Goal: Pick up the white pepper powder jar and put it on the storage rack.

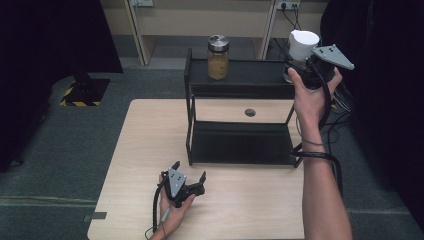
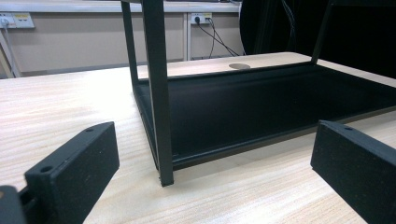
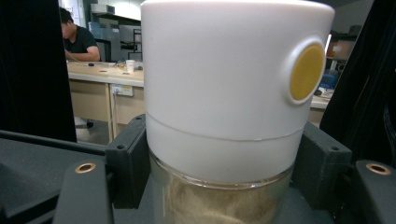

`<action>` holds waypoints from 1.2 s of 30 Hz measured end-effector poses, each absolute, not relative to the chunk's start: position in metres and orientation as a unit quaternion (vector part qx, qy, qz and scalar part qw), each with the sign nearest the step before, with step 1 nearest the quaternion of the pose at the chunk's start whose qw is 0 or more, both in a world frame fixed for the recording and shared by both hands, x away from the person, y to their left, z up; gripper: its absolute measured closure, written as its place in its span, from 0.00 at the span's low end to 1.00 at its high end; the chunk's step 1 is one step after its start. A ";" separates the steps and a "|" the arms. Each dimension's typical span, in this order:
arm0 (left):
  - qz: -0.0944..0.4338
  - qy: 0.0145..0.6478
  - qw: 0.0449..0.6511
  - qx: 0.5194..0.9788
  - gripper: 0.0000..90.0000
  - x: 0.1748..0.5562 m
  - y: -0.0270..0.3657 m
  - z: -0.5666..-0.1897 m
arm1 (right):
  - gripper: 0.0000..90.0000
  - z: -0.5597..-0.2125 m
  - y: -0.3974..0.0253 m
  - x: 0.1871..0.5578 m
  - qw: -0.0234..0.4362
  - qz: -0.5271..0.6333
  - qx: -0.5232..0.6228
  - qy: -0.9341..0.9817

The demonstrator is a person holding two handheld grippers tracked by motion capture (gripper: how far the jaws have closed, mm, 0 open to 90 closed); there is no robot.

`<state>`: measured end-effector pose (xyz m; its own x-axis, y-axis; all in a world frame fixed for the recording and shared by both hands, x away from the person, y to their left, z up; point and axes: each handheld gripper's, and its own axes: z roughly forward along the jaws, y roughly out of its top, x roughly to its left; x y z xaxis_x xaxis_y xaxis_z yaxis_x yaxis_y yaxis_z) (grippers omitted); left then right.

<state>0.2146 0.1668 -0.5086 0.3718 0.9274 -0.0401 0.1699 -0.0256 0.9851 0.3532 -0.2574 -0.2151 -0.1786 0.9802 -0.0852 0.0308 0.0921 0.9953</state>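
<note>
Right tool clenched on white-lidded jar at the black shelf's top right edge. Left tool released, resting on table. Risk: the jar tips off that edge if released off-centre.

We are in an office-like lab: desks with wall sockets, grey carpet, black curtains, a person working behind.
</note>
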 end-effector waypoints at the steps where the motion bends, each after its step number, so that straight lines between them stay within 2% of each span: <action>1: 0.349 0.439 0.543 0.625 0.00 0.215 0.167 -0.509 | 0.34 -0.216 -0.258 0.354 0.465 0.510 0.440 0.574; 36: 0.351 0.439 0.542 0.624 0.00 0.214 0.166 -0.509 | 0.34 -0.220 -0.267 0.359 0.449 0.526 0.435 0.577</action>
